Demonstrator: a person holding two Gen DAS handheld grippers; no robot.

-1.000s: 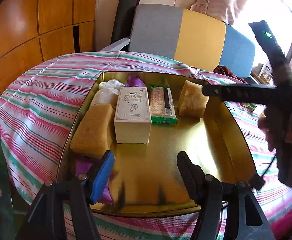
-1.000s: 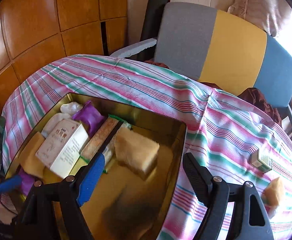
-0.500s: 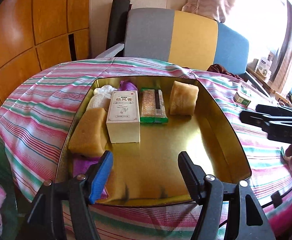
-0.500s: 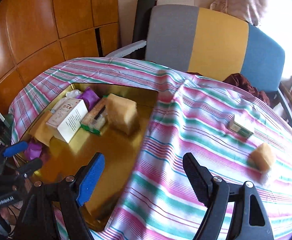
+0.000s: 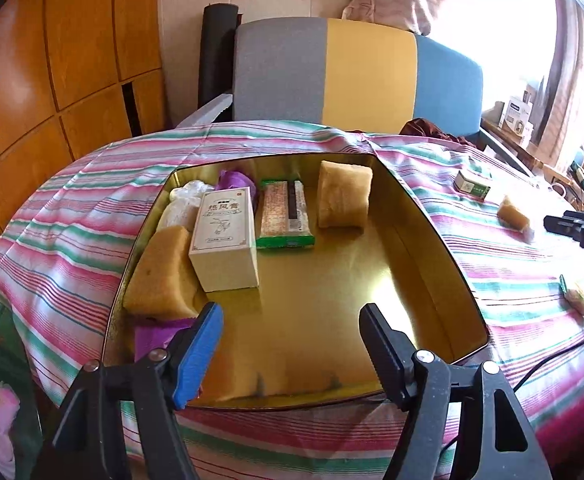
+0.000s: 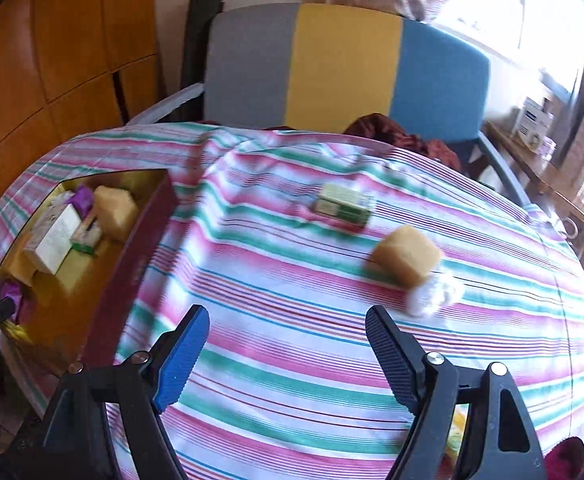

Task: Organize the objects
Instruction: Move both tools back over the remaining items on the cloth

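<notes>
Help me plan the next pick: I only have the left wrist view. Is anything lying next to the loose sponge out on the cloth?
Observer: Yes, a white fluffy ball lies just beside the sponge block, on its near side.
Operator: Is the right gripper carrying anything?
Observer: No, the right gripper is open and empty above the striped cloth.
Operator: What does the tray look like from outside?
Observer: The tray's outer wall is dark red.
</notes>
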